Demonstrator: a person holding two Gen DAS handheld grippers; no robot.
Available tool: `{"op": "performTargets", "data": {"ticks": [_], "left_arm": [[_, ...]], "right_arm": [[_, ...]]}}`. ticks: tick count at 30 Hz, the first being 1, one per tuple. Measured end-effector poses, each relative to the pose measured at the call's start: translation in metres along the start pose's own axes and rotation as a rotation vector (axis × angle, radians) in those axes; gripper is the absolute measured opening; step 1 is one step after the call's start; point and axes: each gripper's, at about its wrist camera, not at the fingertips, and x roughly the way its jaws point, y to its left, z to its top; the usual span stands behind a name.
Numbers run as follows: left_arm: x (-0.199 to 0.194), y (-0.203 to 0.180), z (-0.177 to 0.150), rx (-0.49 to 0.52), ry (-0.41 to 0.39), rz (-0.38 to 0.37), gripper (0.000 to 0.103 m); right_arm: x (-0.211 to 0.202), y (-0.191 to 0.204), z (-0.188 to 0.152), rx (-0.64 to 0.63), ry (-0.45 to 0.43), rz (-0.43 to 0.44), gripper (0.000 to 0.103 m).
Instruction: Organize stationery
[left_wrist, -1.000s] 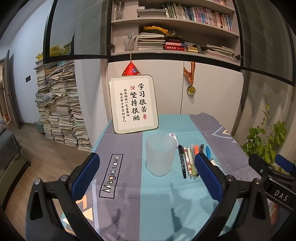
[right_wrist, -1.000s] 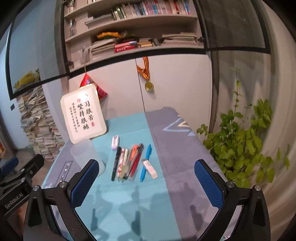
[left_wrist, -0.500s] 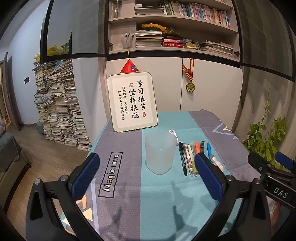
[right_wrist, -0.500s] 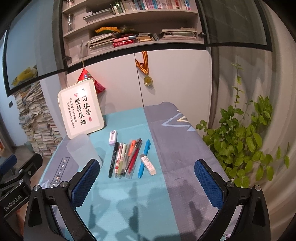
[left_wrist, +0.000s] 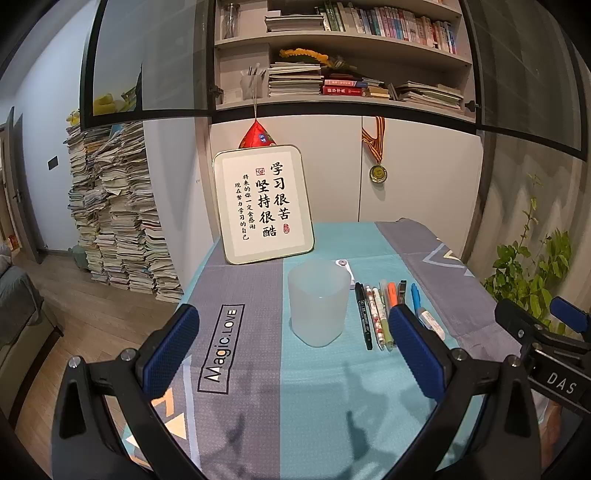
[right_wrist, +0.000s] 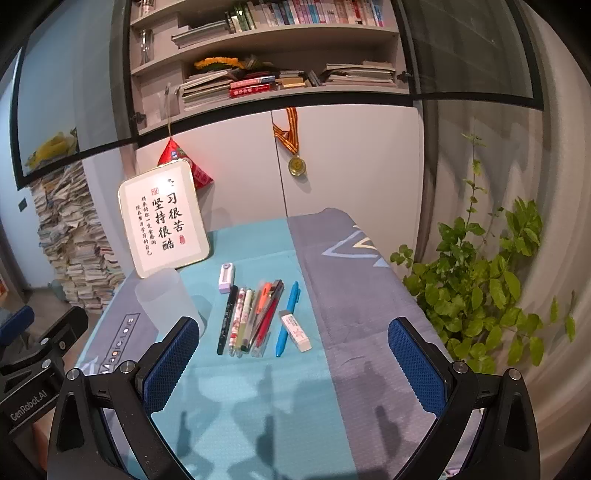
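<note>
One eraser (right_wrist: 294, 330) clear only in right view, half-hidden left

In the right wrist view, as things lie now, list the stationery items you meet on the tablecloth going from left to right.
Frosted cup → black marker → patterned pen → yellow-green pen → blue pen → white eraser. The orange, black and red pens between overlap, so I leave them out.

Black gripper frames, blue textured fingers (left_wrist: 170, 350), silver screws.
</note>
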Motion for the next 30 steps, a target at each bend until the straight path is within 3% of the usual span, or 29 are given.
{"op": "performTargets", "data": {"ticks": [16,25,30], "left_arm": [[0.007,0.002,-0.001,0.000,0.019,0.005,0.102],[0.024,0.011,-0.008,-0.019,0.057,0.028,0.102],[0.044,0.025,-0.014,-0.058,0.116,0.046,0.102]], "right_arm": [[0.005,0.000,0.002,-0.009,0.008,-0.023,0.098],[0.024,0.004,-0.002,-0.028,0.075,-0.034,0.077],[0.037,0.004,-0.005,-0.030,0.119,-0.031,0.065]]}}
